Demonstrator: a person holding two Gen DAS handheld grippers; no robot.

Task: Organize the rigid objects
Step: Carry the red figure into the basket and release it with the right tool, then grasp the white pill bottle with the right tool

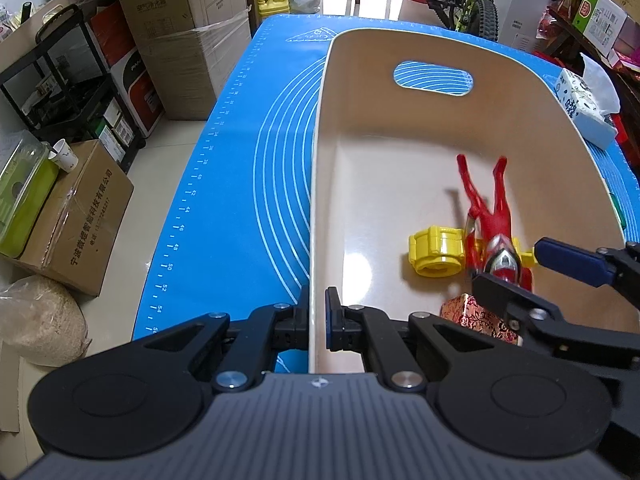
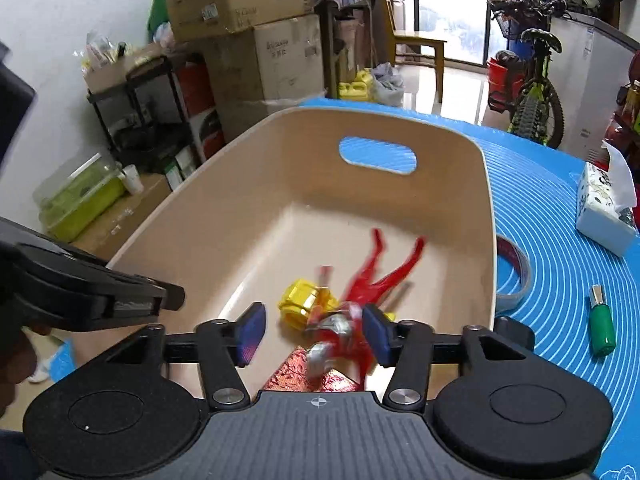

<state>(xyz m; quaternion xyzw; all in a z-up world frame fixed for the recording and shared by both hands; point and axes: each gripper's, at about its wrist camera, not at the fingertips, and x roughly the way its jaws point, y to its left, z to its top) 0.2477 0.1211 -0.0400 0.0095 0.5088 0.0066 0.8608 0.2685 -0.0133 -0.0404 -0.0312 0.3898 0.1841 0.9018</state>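
Observation:
A beige bin (image 1: 320, 184) (image 2: 490, 216) stands on the blue mat (image 1: 240, 160). My left gripper (image 1: 318, 320) is shut on the bin's left wall near its front corner. Inside lie a red and silver hero figure (image 1: 496, 216) (image 2: 372, 276), blurred in the right wrist view, a yellow toy part (image 1: 436, 252) (image 2: 302, 300) and a red patterned box (image 1: 476, 316) (image 2: 296, 372). My right gripper (image 2: 314, 332) is open over the bin, its fingers (image 1: 568, 260) either side of the figure's head, apart from it.
On the mat right of the bin lie a tape roll (image 2: 516, 276), a green bottle (image 2: 602, 324) and a tissue box (image 2: 604, 208) (image 1: 584, 108). Cardboard boxes (image 1: 188, 36), a black shelf (image 1: 80, 92) and a bicycle (image 2: 532, 96) stand around the table.

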